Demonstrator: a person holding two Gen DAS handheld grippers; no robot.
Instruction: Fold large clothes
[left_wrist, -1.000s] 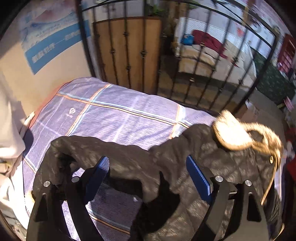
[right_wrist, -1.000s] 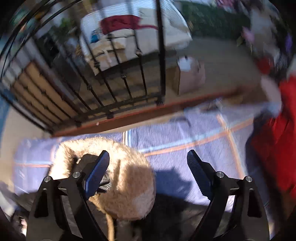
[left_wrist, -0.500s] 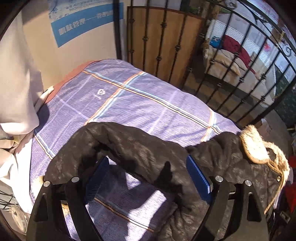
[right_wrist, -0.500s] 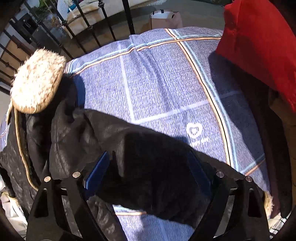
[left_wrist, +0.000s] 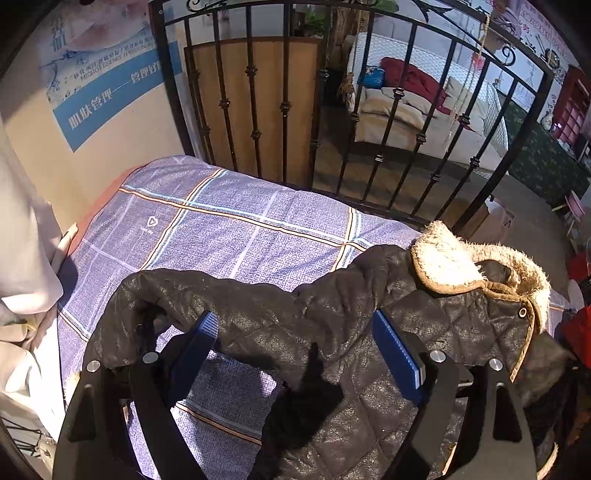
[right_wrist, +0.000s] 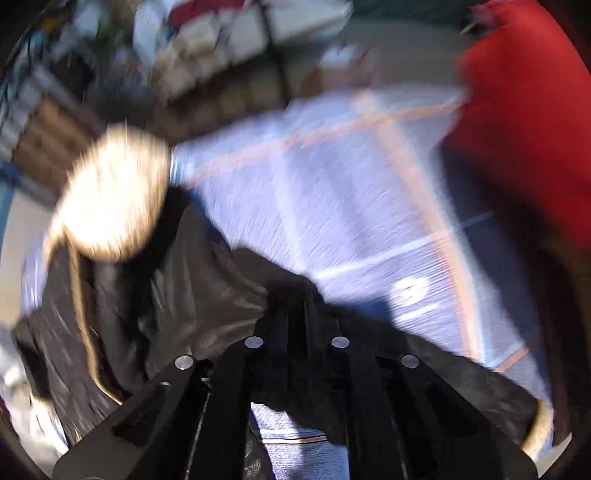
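- R gripper (right_wrist: 295, 306): jaws just closed, pinched onto black quilted jacket (left_wrist: 369, 332) sleeve fabric.
- L gripper (left_wrist: 295, 354): wide open above other sleeve, holding nothing.
- Jacket sprawled on plaid bedsheet (left_wrist: 229, 229), fur collar (left_wrist: 443, 258) farthest.
- Risk: thin pinch slips if yanked; sleeve drags jacket askew.

The black quilted jacket (left_wrist: 369, 332) looks like faintly glossy, crackled leather, its tan collar (left_wrist: 443, 258) shaggy fleece. The lilac checked bedsheet (left_wrist: 229, 229) is matt woven cloth; the black railing (left_wrist: 369, 129) smooth metal.
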